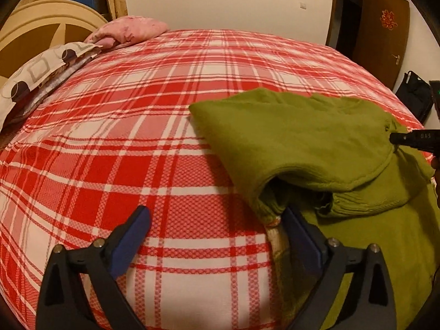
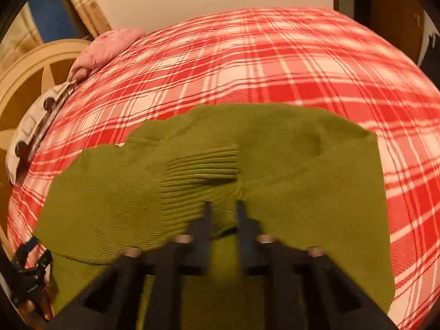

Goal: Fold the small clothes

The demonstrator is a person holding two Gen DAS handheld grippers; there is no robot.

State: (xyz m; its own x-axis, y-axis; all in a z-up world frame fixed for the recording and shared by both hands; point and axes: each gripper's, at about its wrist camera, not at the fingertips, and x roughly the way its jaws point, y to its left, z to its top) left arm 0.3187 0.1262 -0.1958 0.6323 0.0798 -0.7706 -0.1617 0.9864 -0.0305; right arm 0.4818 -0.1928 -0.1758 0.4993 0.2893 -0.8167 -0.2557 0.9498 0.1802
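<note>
An olive green knit sweater (image 1: 302, 143) lies partly folded on the red and white plaid bed cover (image 1: 137, 126), at the right of the left wrist view. My left gripper (image 1: 217, 214) is open and empty, low over the cover; its right finger sits at the sweater's near edge. My right gripper (image 2: 223, 209) is shut on a fold of the sweater (image 2: 316, 181) beside its ribbed cuff (image 2: 203, 167) and holds it lifted. The right gripper's tip also shows in the left wrist view (image 1: 407, 139), pinching the sweater's right side.
A pink pillow (image 1: 129, 29) and a patterned pillow (image 1: 41, 71) lie at the far left by the cream headboard (image 1: 41, 24). A brown door (image 1: 382, 33) and a black bag (image 1: 415, 96) stand to the right, beyond the bed's edge.
</note>
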